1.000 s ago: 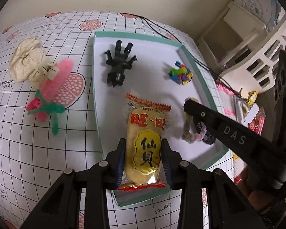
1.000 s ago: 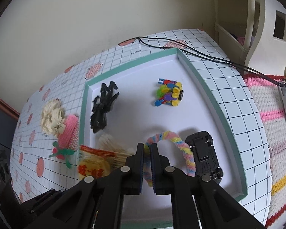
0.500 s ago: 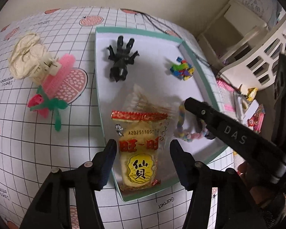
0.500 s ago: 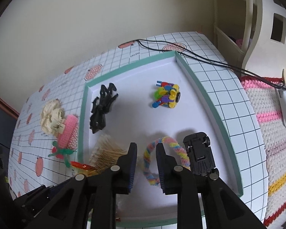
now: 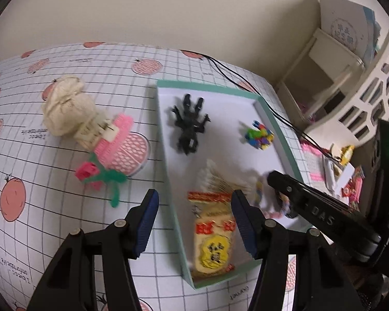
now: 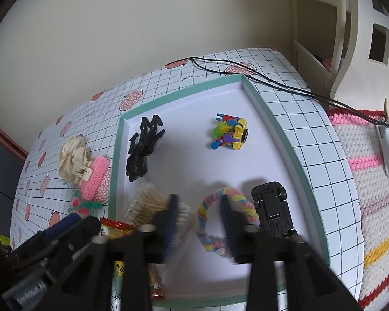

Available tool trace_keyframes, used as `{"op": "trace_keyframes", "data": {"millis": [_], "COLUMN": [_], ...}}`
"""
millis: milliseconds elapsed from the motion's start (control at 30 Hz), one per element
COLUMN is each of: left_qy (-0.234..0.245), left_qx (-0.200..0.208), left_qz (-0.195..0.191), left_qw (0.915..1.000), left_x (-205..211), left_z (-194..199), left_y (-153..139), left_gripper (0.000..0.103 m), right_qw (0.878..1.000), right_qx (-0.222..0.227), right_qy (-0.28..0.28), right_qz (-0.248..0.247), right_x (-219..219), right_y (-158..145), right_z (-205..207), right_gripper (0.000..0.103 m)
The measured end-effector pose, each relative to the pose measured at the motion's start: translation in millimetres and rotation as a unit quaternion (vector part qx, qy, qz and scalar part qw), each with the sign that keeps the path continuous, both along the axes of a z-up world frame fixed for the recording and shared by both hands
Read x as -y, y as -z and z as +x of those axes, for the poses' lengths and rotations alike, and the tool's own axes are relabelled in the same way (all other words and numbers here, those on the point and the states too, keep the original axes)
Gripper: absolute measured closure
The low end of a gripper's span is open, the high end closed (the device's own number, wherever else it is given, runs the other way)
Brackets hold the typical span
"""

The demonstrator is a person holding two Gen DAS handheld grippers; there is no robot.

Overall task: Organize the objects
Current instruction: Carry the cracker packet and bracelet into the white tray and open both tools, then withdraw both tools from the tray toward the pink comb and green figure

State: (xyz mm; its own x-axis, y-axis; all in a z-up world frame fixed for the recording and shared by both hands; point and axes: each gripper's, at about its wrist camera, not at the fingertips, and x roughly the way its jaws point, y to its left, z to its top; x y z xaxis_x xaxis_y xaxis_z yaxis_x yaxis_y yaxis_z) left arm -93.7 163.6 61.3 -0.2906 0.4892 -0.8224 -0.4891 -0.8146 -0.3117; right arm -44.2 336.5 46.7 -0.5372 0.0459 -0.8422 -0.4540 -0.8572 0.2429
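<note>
Both my left gripper [image 5: 194,223] and right gripper [image 6: 199,223] stand wide and empty; the snack [image 5: 214,243] lies in the tray [image 5: 275,119], judged light, crinkly and slippery, best pinched across its sides

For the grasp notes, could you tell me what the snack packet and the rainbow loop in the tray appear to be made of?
Snack packet: looks like glossy plastic film, judging by the printed yellow face, its sheen and the crimped red end seal.
Rainbow loop: seems to be fuzzy twisted chenille or yarn, matte, with soft pastel strands; whether it has a wire core cannot be told.
</note>
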Motion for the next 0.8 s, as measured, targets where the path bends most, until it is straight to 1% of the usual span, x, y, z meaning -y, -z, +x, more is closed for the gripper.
{"op": "trace_keyframes", "data": {"millis": [67, 133, 167, 200, 233, 267, 333, 367, 400, 433, 467, 500, 633, 800], "left_qy": [-0.013, -0.024, -0.030, -0.040, -0.046, -0.056, -0.074, -0.084, -0.092, -0.099, -0.104, -0.108, -0.121, -0.137], "left_qx": [-0.003, -0.006, -0.008, -0.012, -0.014, -0.016, -0.017, -0.017, -0.017, -0.017, -0.019, -0.021, -0.029, -0.036], "left_qz": [-0.002, -0.002, -0.003, -0.006, -0.005, -0.003, -0.005, -0.004, -0.001, 0.002, 0.005, 0.005, 0.004, 0.008], "left_qw": [0.9999, 0.9997, 0.9995, 0.9991, 0.9988, 0.9983, 0.9971, 0.9963, 0.9956, 0.9950, 0.9943, 0.9939, 0.9923, 0.9899], "left_x": [5.3, 11.5, 12.8, 15.9, 17.3, 20.9, 25.0, 28.1, 30.8, 33.0, 35.4, 35.8, 40.6, 45.9], "left_z": [-3.5, -7.2, -9.1, -11.2, -12.1, -14.0, -16.3, -17.5, -18.6, -19.7, -20.6, -20.7, -22.1, -23.5], "left_y": [0.3, 1.8, 2.9, 3.6, 3.7, 4.3, 4.8, 4.6, 4.5, 4.5, 4.1, 3.7, 1.9, 0.0], "left_gripper": [0.038, 0.036, 0.033, 0.030, 0.021, 0.015, 0.015, 0.013, 0.010, 0.003, 0.001, 0.001, 0.000, 0.000], "right_qw": [1.000, 1.000, 1.000, 1.000, 1.000, 1.000, 1.000, 1.000, 1.000, 1.000, 1.000, 1.000, 1.000, 1.000], "right_qx": [0.000, -0.005, -0.007, -0.009, -0.011, -0.011, -0.009, -0.008, -0.009, -0.011, -0.013, -0.014, -0.016, -0.020], "right_qy": [-0.001, -0.001, -0.001, 0.000, 0.000, 0.000, -0.002, -0.004, -0.005, -0.006, -0.007, -0.007, -0.009, -0.012], "right_qz": [0.003, 0.004, 0.002, 0.001, -0.001, -0.003, 0.001, 0.002, 0.002, 0.002, 0.003, 0.005, 0.005, 0.016], "right_x": [0.5, 0.7, 0.7, 0.7, 0.9, 1.3, 3.1, 4.0, 4.6, 5.3, 6.0, 6.7, 8.4, 10.5], "right_y": [-0.3, -1.4, -1.7, -1.7, -1.5, -1.2, -0.3, -0.4, -0.4, -0.7, -0.9, -1.1, -0.3, -1.4], "right_z": [0.0, 0.5, 0.6, 0.7, 0.7, 0.5, -0.3, -0.7, -1.0, -1.1, -0.9, -0.9, -1.7, -1.1], "right_gripper": [0.051, 0.040, 0.039, 0.037, 0.034, 0.032, 0.028, 0.027, 0.024, 0.019, 0.015, 0.009, 0.000, 0.000]}}
